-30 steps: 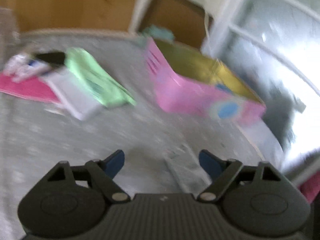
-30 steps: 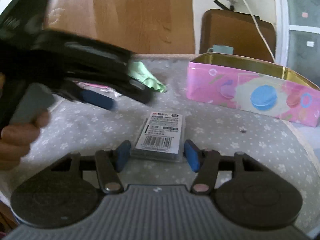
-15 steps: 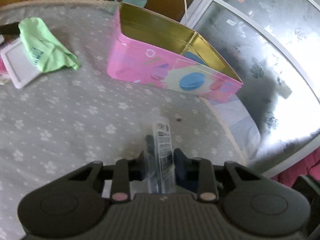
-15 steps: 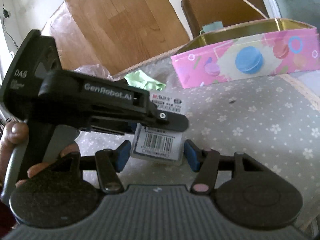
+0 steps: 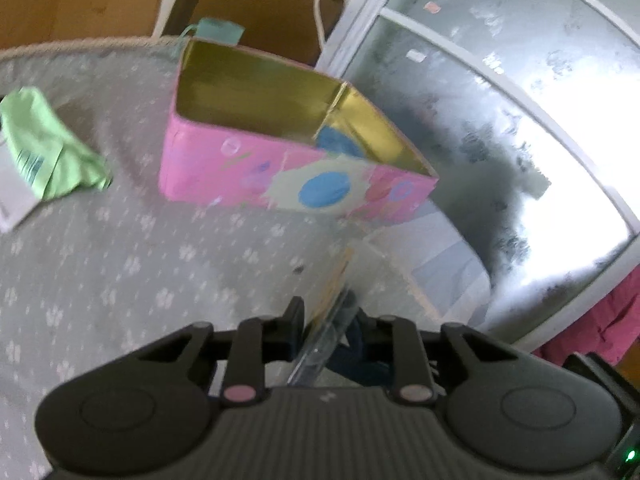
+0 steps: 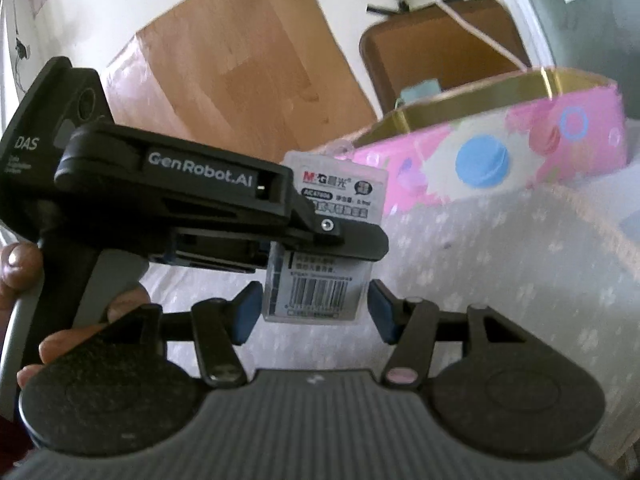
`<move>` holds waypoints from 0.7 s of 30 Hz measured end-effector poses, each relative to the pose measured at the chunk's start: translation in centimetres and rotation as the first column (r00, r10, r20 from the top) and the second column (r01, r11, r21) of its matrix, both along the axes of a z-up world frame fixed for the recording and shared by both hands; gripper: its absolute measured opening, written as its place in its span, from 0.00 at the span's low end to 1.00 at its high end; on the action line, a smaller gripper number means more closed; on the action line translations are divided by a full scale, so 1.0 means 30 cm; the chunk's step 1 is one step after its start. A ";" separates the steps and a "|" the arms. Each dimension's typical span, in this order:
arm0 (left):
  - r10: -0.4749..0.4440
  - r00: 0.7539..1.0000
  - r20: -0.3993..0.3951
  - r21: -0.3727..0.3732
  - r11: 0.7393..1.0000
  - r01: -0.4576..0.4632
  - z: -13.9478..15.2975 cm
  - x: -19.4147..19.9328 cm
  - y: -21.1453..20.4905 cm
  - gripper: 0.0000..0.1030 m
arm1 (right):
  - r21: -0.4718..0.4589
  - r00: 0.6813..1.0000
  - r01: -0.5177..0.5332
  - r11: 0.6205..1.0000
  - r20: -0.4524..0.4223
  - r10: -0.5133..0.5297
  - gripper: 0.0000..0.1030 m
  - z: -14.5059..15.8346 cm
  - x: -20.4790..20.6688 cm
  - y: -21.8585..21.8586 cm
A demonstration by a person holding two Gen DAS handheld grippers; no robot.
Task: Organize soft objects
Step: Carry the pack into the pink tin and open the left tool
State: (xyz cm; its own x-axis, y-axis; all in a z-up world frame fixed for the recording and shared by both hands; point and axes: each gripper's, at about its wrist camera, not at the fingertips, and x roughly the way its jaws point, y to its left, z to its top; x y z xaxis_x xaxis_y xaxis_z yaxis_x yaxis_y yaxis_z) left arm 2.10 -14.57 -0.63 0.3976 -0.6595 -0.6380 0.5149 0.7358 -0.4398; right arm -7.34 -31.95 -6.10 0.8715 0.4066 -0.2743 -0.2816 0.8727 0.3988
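My left gripper (image 5: 326,316) is shut on a small clear plastic packet (image 5: 328,304), held edge-on above the grey patterned cloth. The right wrist view shows the packet (image 6: 320,264) with a barcode label, clamped in the left gripper (image 6: 352,240) and lifted off the table. My right gripper (image 6: 308,308) is open and empty, with the packet hanging between its blue pads (image 6: 244,312) without touching them. A pink tin box (image 5: 280,152) with a gold inside stands open ahead; it also shows in the right wrist view (image 6: 500,152). A green cloth (image 5: 44,152) lies at left.
A white flat item (image 5: 12,200) lies under the green cloth at the left edge. The table edge (image 5: 416,280) runs close on the right, with a frosted window (image 5: 500,100) beyond. A brown chair back (image 6: 440,52) and a teal cup (image 6: 420,90) stand behind the box.
My left gripper closed on the packet and lifted it off the cloth, tilting it toward the pink box. My right gripper stayed open below it.
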 end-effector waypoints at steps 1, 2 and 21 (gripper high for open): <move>-0.007 1.000 0.007 -0.009 1.000 0.007 0.015 0.007 -0.004 0.22 | -0.013 1.000 0.017 1.000 0.021 -0.017 0.58 0.020 0.004 -0.002; -0.013 1.000 0.012 -0.017 1.000 0.014 0.032 0.015 -0.012 0.22 | -0.027 0.999 0.029 0.999 0.036 -0.028 0.58 0.035 0.008 -0.002; 0.064 0.977 0.206 0.107 0.990 -0.088 0.150 0.519 -0.349 0.48 | -0.260 0.934 0.358 0.897 0.089 -0.347 0.34 0.179 0.510 -0.097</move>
State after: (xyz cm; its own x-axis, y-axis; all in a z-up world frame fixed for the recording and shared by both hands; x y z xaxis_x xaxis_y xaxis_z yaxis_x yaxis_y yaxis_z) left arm 17.68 -25.04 3.87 0.5717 -0.5493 -0.6095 0.5246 0.8159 -0.2432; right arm 7.96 -34.87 -0.73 0.9564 -0.0132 -0.2917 0.0538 0.9898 0.1318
